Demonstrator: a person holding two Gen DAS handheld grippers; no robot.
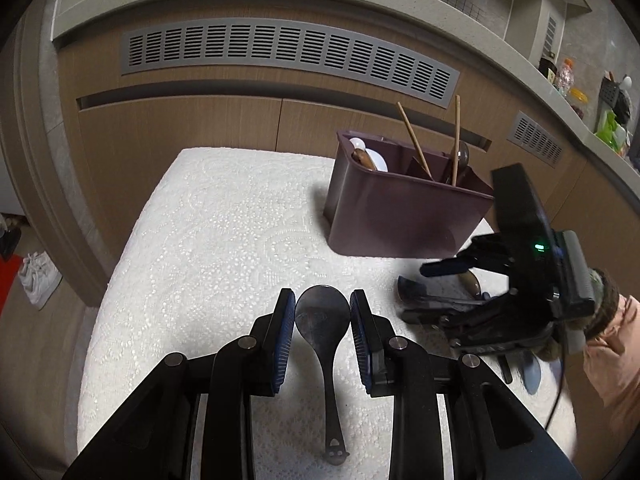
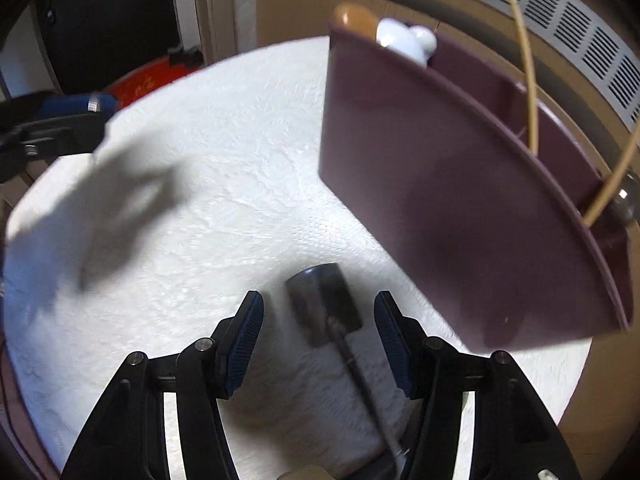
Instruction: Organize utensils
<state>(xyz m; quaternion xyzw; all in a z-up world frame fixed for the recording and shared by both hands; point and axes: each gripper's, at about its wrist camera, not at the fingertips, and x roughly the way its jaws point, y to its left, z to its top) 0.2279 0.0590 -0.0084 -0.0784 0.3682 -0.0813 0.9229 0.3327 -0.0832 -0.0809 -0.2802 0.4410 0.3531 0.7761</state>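
Observation:
A dark rice paddle (image 1: 323, 330) lies flat on the white cloth, its round head between the blue pads of my left gripper (image 1: 322, 312), which is open around it. A dark square-headed spatula (image 2: 325, 303) lies between the fingers of my right gripper (image 2: 319, 312), also open. The maroon utensil holder (image 1: 404, 208) stands at the far right and holds chopsticks (image 1: 416, 142), white spoons (image 1: 374, 156) and a wooden spoon. It also shows in the right wrist view (image 2: 460, 216). My right gripper (image 1: 432, 284) shows in the left wrist view, to the right.
The white textured cloth (image 1: 224, 248) covers a small table in front of wooden cabinets with grey vents (image 1: 288, 46). A counter with bottles (image 1: 566, 76) runs at the upper right. Shoes (image 1: 38, 278) lie on the floor left.

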